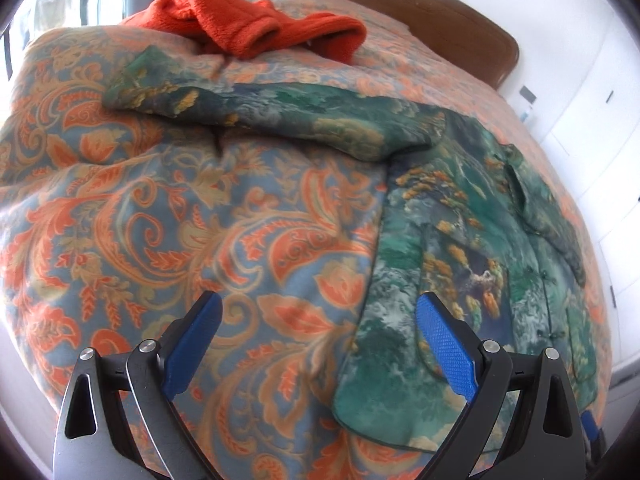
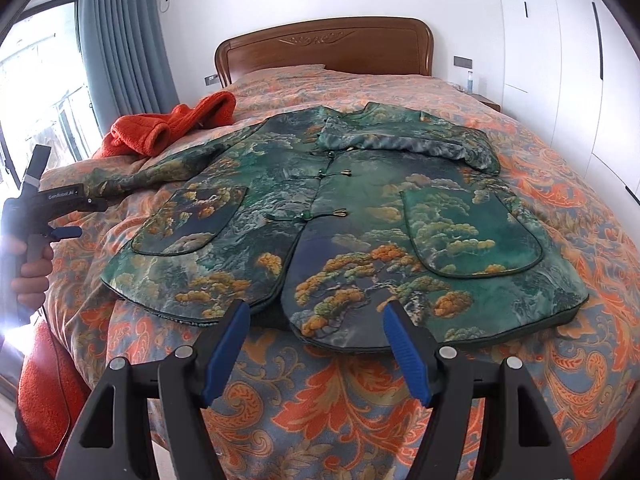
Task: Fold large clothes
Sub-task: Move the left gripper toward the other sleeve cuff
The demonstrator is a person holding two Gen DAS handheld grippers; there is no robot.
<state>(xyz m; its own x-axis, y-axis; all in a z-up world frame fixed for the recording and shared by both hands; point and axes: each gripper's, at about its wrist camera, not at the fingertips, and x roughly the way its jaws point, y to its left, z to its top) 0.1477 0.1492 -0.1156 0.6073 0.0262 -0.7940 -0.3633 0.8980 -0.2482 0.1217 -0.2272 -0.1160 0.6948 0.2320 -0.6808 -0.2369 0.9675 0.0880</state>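
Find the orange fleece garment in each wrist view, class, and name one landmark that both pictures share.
Left wrist view: the orange fleece garment lies bunched at top centre, beyond the green jacket's outstretched sleeve.
Right wrist view: it sits at upper left, beside the jacket's sleeve, near the curtain.
Shared landmark: the wooden headboard.

the left gripper (image 1: 318,322) has black angular arms with triangular cut-outs, round silver screws at the pivots, and blue pads (image 1: 446,350) with a fine diamond grip texture. the right gripper (image 2: 314,334) is built alike: black arms, silver screws, blue ribbed pads (image 2: 406,352). in the right wrist view the left tool's black body carries small white lettering above a blue trigger, gripped by a bare-skinned hand (image 2: 34,268) beside an orange fleece sleeve (image 2: 50,392).
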